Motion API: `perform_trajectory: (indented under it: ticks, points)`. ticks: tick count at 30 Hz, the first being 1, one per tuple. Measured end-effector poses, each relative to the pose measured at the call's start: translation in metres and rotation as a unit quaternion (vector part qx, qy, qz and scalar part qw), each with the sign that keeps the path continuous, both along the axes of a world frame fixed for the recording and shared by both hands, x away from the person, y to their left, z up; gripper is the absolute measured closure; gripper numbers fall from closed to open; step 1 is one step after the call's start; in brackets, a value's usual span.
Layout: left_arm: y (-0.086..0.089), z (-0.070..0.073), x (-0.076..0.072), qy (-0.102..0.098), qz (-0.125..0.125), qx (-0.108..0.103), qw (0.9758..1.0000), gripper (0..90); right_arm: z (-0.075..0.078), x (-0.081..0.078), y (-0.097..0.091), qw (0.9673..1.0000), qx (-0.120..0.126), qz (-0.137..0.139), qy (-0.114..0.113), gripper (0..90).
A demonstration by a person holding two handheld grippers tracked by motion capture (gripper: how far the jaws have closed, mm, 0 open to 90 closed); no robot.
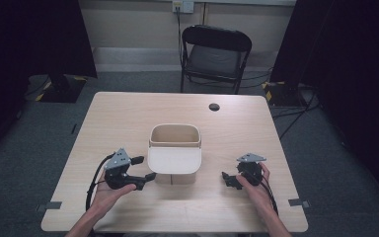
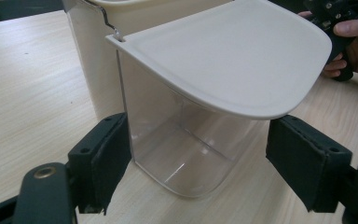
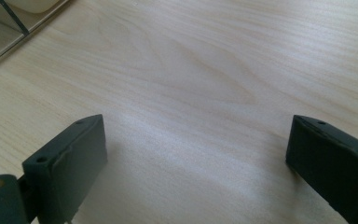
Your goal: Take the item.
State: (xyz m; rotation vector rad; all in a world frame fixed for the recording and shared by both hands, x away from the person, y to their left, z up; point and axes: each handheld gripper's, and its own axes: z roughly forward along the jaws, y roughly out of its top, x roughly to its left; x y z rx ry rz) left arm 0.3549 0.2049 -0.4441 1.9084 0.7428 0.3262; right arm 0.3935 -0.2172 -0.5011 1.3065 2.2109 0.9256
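Grippers flanking a lidded plastic bin on a wooden table.
Left gripper (image 2: 198, 168), jaws spread, is facing the bin (image 2: 182, 140); right gripper (image 3: 196, 163) is hovering spread beside it. Light, stiff, slippery-looking: grip the clear walls.

The high view looks forward and down over the whole table (image 1: 128, 113). The left gripper view sits low and close, facing the lidded bin (image 2: 223, 60), shared with it. The right gripper view faces bare tabletop closely.
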Motion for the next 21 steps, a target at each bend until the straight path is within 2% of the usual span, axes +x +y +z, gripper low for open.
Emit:
perform_trajectory:
  ticks: [6, 21]
  points:
    - [-0.0021, 0.0005, -0.0002, -0.008, -0.01, -0.006, 0.9999, 21.6, 0.0, 0.0, 0.0, 1.0, 0.0, 0.0, 0.0, 4.5]
    - [-0.0047, 0.0016, 0.0016, 0.0, -0.012, -0.017, 0.9998, 21.6, 0.0, 0.0, 0.0, 1.0, 0.0, 0.0, 0.0, 4.5]
